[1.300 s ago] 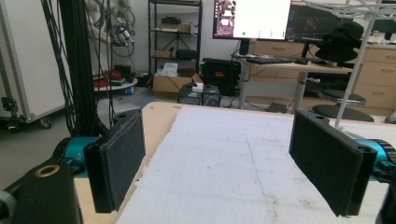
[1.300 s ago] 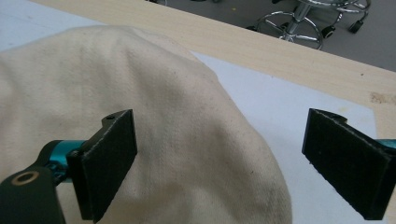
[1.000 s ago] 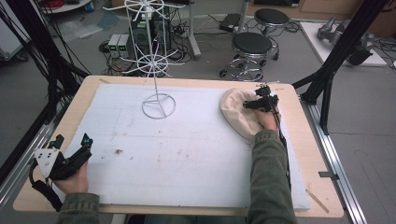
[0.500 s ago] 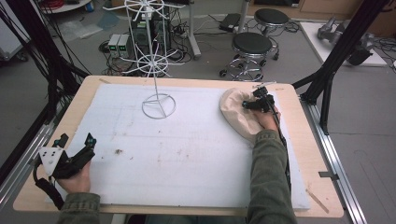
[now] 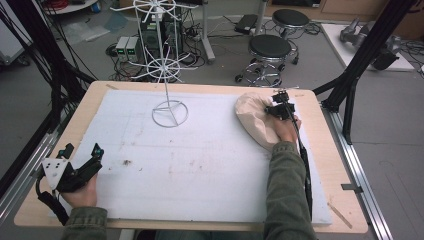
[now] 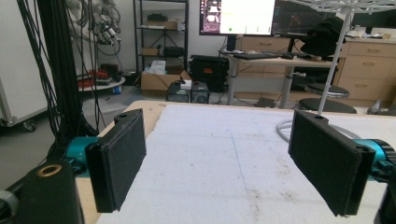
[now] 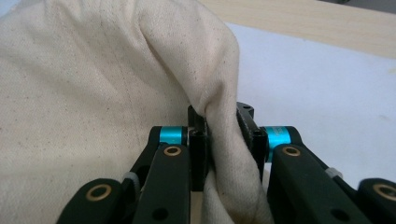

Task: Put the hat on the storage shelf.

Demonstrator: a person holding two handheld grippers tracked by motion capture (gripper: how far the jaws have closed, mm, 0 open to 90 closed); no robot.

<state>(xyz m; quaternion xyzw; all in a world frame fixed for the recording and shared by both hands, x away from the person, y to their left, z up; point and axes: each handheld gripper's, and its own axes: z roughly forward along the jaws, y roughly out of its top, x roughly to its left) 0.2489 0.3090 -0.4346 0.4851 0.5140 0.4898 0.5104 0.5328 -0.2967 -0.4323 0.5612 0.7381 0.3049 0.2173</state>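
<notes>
Nearest, the left gripper [image 5: 82, 159] rests at the near left corner of the white board [image 5: 200, 160], its jaws spread wide with nothing between them. Farther, at the far right, the right gripper [image 7: 223, 140] has just closed and pinches a fold of the cream cloth [image 5: 252, 117].

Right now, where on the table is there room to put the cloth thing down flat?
The white foam mat lies bare between the left gripper and the cream cloth, in front of the wire stand. Crowded only where the right gripper pinches the cloth.
</notes>
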